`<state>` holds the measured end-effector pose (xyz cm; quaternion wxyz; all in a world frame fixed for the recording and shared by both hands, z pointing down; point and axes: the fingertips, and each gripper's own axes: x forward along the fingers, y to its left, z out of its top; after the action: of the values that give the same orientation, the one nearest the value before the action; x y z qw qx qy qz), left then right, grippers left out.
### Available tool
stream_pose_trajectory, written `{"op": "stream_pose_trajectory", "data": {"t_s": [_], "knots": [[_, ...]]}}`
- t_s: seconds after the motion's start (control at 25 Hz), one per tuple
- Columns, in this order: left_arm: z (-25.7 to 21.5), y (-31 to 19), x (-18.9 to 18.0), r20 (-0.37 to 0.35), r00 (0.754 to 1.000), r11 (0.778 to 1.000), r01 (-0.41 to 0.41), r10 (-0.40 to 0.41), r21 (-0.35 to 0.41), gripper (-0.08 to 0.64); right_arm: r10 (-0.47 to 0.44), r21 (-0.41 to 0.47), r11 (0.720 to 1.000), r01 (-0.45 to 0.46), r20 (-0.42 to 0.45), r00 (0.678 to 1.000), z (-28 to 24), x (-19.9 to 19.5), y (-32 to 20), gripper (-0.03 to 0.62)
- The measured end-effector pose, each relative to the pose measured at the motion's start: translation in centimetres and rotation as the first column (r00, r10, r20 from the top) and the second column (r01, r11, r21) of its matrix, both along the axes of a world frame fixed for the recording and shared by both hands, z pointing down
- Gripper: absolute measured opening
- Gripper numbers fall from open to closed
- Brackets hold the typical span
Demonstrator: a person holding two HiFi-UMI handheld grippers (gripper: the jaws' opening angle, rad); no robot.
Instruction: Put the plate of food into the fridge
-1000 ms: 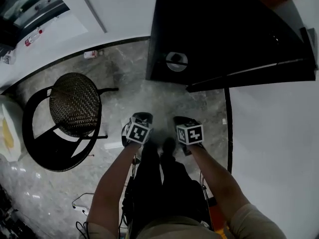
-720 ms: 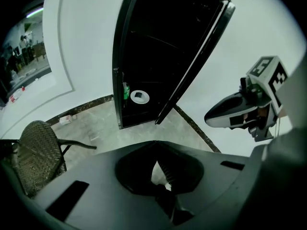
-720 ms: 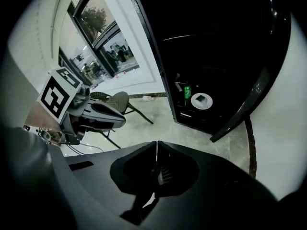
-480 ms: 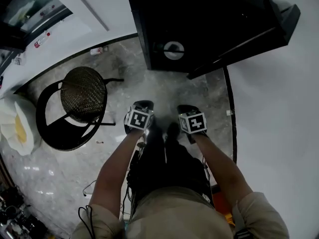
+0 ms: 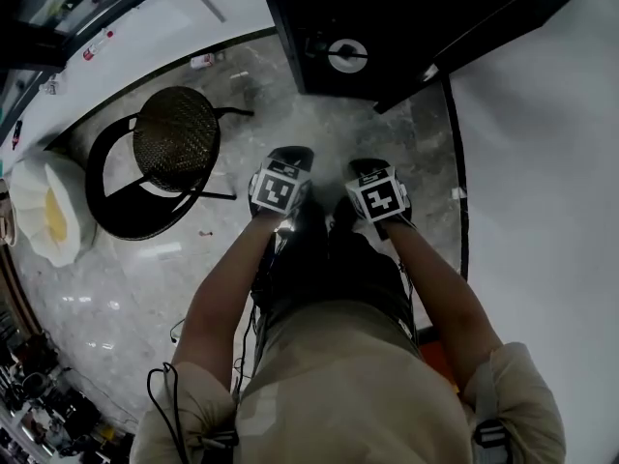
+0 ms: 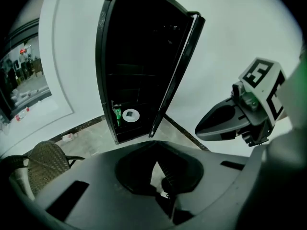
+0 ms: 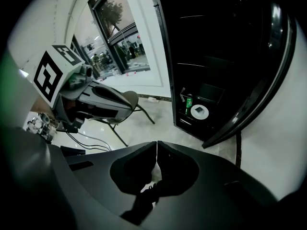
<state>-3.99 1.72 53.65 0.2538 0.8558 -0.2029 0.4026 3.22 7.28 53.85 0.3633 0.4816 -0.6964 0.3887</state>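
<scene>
A white plate of food (image 5: 347, 54) sits on the bottom shelf of the open black fridge (image 5: 406, 8). The plate (image 6: 130, 114) shows small in the left gripper view, beside a green can (image 6: 116, 115), and again as the plate (image 7: 199, 111) in the right gripper view. The fridge door (image 6: 175, 75) stands open. My left gripper (image 5: 292, 155) and right gripper (image 5: 368, 169) are held side by side in front of my body, well short of the fridge. The left gripper (image 6: 156, 145) is shut and empty. So is the right gripper (image 7: 157, 143).
A black chair with a woven seat (image 5: 174, 138) stands on the marble floor to the left. A white and yellow object (image 5: 44, 211) lies at the far left. A white wall (image 5: 542, 182) runs along the right. A small bottle (image 5: 202, 61) lies by the far wall.
The fridge and plate have slid up and shrunk in the head view, as I stand farther from them. Both grippers stay shut, close together.
</scene>
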Motion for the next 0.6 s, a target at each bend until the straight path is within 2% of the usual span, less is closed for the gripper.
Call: {"op": "stream_pose_trajectory", "data": {"t_s": [0.32, 0.6], "knots": [[-3.6, 0.8, -0.4, -0.021, 1.0, 0.997, -0.015, 0.017, 0.076, 0.011, -0.088, 0.044, 0.995, 0.088, -0.021, 0.996, -2.0, -1.2, 0.5, 0.021], [-5.4, 1.9, -1.2, -0.003, 1.0, 0.992, -0.026, 0.026, 0.124, 0.011, -0.125, 0.085, 0.988, 0.128, -0.042, 0.991, -4.3, -1.3, 1.2, 0.021]]}}
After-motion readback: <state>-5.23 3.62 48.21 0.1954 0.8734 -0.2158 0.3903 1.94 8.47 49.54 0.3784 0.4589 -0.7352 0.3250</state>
